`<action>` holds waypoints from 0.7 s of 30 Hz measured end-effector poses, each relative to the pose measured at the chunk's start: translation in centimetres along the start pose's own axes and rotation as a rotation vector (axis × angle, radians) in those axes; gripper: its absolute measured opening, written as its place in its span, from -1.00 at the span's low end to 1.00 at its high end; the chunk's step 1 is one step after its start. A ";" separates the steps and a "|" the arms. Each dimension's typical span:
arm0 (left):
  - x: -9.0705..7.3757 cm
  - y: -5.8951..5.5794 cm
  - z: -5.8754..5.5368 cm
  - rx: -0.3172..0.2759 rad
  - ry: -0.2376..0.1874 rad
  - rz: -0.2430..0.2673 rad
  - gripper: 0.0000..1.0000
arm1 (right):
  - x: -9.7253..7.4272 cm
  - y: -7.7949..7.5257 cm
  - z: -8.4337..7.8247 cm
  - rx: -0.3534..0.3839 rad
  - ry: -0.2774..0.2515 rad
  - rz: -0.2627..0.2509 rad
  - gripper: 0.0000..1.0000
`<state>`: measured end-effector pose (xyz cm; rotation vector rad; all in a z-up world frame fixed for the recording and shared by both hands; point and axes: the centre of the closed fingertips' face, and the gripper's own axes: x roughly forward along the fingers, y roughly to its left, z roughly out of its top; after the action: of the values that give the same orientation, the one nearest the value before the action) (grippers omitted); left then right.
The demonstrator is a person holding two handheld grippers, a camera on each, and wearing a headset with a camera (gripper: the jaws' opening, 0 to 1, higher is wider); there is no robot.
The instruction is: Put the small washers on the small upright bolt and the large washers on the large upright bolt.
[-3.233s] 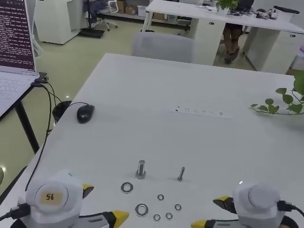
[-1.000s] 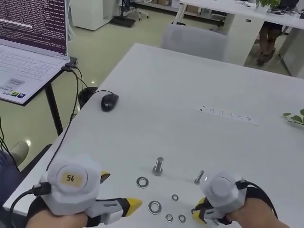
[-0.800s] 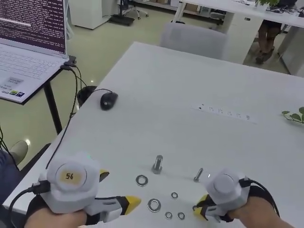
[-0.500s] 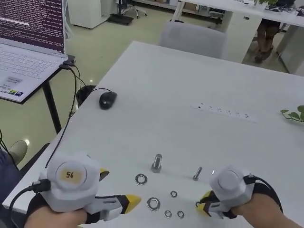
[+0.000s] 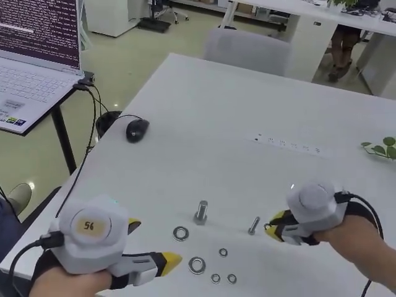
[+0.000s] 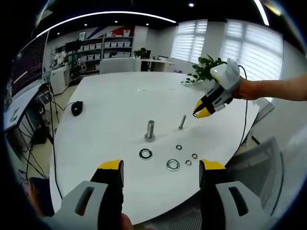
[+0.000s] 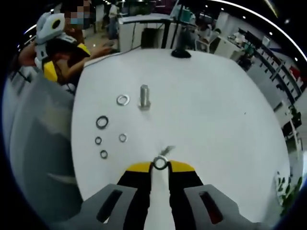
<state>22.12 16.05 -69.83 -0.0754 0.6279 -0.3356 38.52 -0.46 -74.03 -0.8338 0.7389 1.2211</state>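
The right hand-held gripper (image 7: 159,165) is pinched shut on a small washer (image 7: 159,162), its yellow tips just beside the small upright bolt (image 5: 253,225). The left hand-held gripper (image 6: 160,168) hangs spread wide over the near edge of the table (image 5: 247,105), holding nothing. In the head view the large upright bolt (image 5: 201,212) stands left of the small one; two large washers (image 5: 180,233) and three small washers (image 5: 223,252) lie flat in front of them

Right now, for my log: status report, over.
Left gripper open. Right gripper shut on small washer, near small bolt. Five washers on table. Nothing blocking bolt.
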 end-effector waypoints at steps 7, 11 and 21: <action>0.0 0.0 0.3 0.003 -0.002 0.001 0.26 | 1.6 -0.9 1.1 0.011 0.004 0.026 -0.73; -0.2 0.3 0.4 0.001 -0.004 0.007 0.26 | 2.2 -0.7 0.9 -0.001 0.022 0.033 -0.73; -0.3 0.4 0.2 -0.004 0.002 0.013 0.26 | 2.6 -0.9 0.5 0.012 0.040 0.042 -0.73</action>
<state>22.11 16.53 -69.55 -0.0749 0.6309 -0.3214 39.89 1.12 -75.82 -0.8381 0.7986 1.2397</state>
